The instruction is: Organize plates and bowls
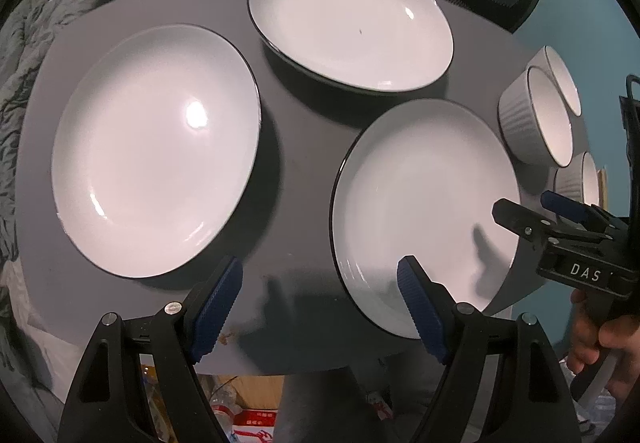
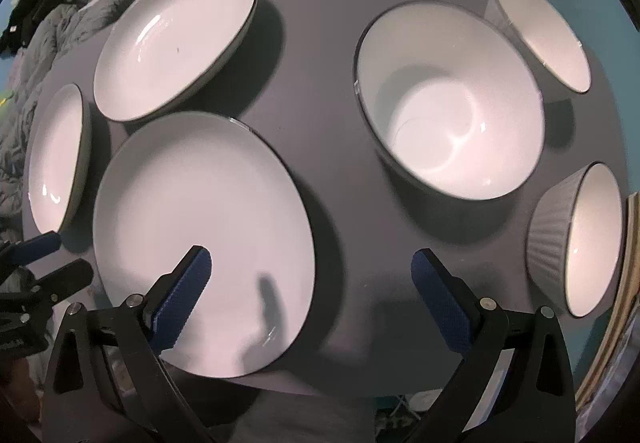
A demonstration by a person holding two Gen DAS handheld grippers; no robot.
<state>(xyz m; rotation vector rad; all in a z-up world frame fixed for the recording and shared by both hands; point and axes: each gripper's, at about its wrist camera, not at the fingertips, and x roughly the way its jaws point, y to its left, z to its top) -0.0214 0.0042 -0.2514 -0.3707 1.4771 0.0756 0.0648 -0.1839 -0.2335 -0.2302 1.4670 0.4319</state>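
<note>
Both the left gripper (image 1: 320, 307) and right gripper (image 2: 310, 297) hover wide-jawed and empty; better pinch the nearest white dark-rimmed ceramic plate (image 1: 424, 219) squarely at its rim.

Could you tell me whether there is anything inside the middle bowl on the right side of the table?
The middle bowl looks empty: only glossy white interior with light reflections. Nothing covers its bottom.
</note>
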